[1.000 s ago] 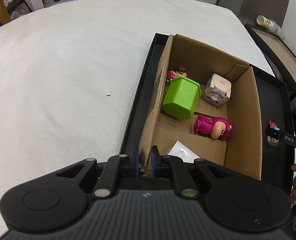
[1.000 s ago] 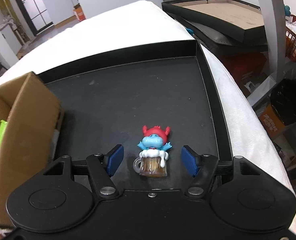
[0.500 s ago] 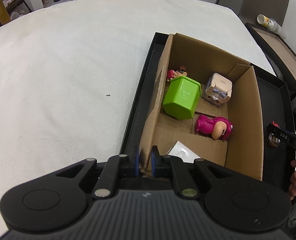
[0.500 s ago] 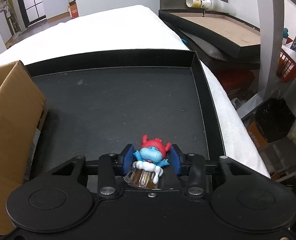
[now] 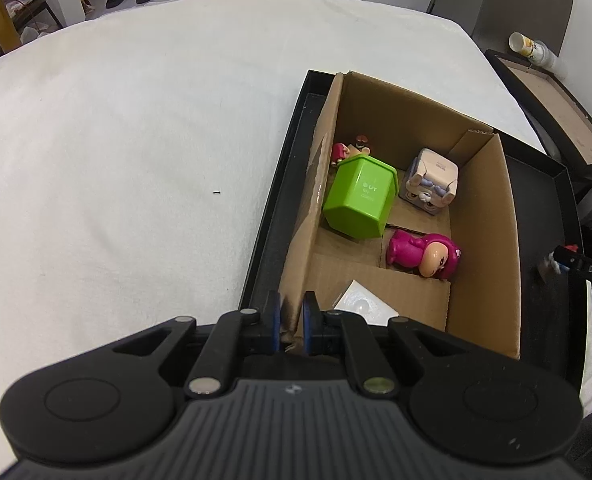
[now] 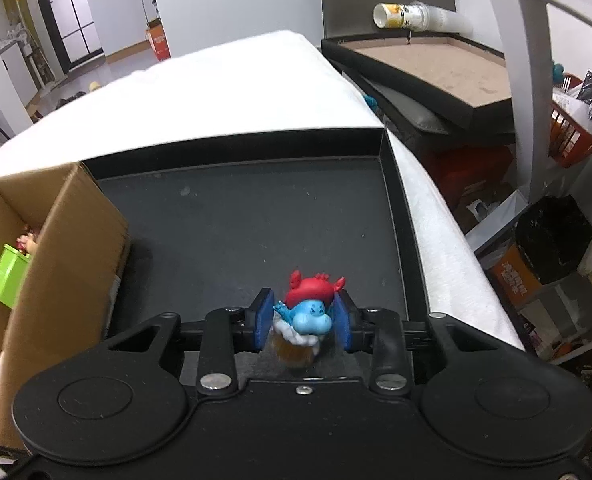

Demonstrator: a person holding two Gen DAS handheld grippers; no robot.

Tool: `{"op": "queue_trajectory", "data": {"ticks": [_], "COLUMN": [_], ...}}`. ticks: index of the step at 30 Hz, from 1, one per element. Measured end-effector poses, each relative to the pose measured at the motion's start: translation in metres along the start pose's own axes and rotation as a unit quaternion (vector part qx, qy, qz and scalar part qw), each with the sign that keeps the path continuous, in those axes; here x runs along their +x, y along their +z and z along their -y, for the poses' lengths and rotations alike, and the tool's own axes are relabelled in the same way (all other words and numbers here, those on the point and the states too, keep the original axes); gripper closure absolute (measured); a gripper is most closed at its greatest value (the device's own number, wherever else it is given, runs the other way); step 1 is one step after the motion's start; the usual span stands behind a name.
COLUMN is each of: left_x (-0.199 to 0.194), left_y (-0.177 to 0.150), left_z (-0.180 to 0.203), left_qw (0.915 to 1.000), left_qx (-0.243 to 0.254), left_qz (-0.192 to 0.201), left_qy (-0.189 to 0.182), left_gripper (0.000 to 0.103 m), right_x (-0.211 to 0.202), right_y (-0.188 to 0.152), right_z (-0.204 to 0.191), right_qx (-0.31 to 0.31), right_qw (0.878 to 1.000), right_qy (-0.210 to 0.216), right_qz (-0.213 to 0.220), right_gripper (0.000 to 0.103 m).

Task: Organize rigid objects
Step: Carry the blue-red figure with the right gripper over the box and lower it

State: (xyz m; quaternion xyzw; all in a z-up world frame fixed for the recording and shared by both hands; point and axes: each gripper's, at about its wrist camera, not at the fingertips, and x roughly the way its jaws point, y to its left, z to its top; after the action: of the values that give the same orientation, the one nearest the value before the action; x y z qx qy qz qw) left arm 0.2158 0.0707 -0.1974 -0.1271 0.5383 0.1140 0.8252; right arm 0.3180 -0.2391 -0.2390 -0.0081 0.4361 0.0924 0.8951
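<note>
A: What takes up most of the space?

B: A white cloth-covered table (image 5: 115, 152). On it lies a shallow black rectangular tray (image 6: 255, 216), and at the tray's left end stands an open brown cardboard box (image 5: 484, 240).

A: And inside the box?

B: A lime-green plastic bin (image 5: 358, 202) lying on its side, a pale cube-shaped figure (image 5: 432, 182) beside it, a magenta doll with a peach face (image 5: 424, 254) nearer the camera, and a clear plastic packet (image 5: 366, 306) by the near wall. Behind the bin are one or two tiny figures (image 5: 346, 150), too hidden to make out properly.

A: The left gripper (image 5: 289, 322)?

B: Its blue pads are pinching the near corner of the box's left wall, cardboard between them.

A: And the right gripper (image 6: 302, 318)?

B: Its jaws are closing on a small blue figurine with a red cap sitting in an amber mug (image 6: 306, 316); the pads touch its sides. It sits over the bare tray floor, right of the box and apart from it.
</note>
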Motion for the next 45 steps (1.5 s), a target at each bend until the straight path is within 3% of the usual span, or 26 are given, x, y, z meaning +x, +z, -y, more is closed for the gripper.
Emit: {"op": "queue_trajectory", "data": {"ticks": [17,35,45], "left_x": [-0.002,-0.003,-0.003], "left_y": [-0.001,-0.002,-0.003], "left_z": [-0.002,-0.013,-0.019], "left_qw": [1.0000,0.9993,0.9985], "left_qx": [-0.004,-0.014,-0.014], "left_qz": [0.002,0.004,0.005], "left_qy": [-0.007,-0.035,-0.053], "left_gripper": [0.094,0.093,0.093], "right_x": [-0.034,-0.076,-0.078], "right_y": [0.008,0.041,0.048], "right_z": [-0.002,-0.067,-0.109], "right_qx": [0.009,-0.045,-0.072], "right_qw": [0.999,0.994,0.992], "right_qy": [0.043,0.076,0.079], "right_qz": [0.024,0.069,0.066], "right_gripper": [0.073,0.073,0.073]}}
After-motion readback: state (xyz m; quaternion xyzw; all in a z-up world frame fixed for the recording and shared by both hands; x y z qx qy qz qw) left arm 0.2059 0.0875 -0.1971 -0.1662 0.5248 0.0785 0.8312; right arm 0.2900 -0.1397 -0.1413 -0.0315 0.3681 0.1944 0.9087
